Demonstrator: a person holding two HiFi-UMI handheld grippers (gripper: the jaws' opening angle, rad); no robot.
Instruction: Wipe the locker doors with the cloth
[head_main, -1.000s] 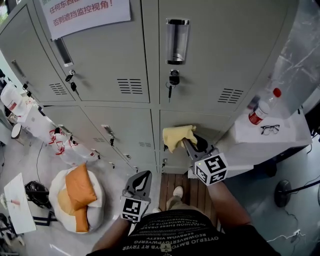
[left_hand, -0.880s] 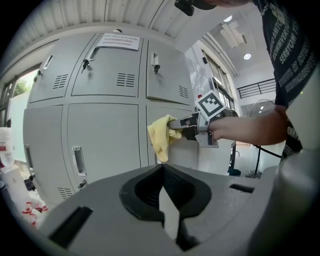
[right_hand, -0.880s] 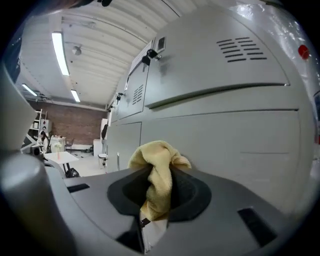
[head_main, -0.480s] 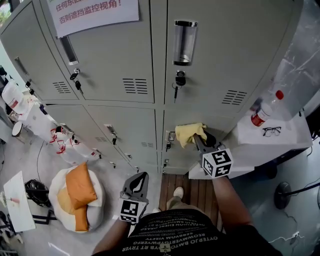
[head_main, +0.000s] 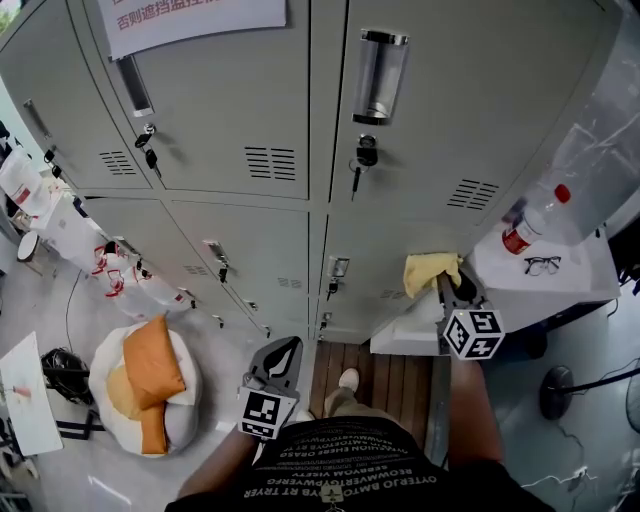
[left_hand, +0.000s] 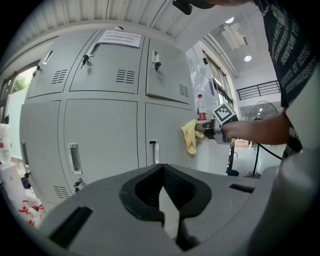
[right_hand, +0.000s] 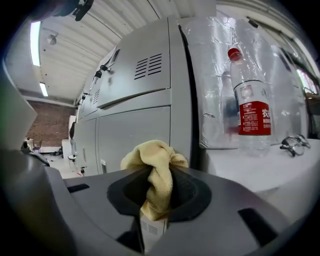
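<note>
Grey locker doors (head_main: 250, 100) ahead of both grippers. White surface (head_main: 560, 280) just right of right gripper (head_main: 446, 287). Left gripper (head_main: 288, 350) held low, well left of the right one, jaws together, nothing between. Right gripper clamped on yellow cloth (head_main: 428, 272), bunched against lower-right door near its right edge. Bottle (head_main: 527, 220) and glasses (head_main: 541, 264) on surface, right of cloth.

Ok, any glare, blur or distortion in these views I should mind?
Head view: even light, sharp, locker doors bowed by the wide lens. Left gripper view: heavy fisheye, black corners. Right gripper view: cloth sharp, glare on the plastic sheet behind the bottle.
</note>
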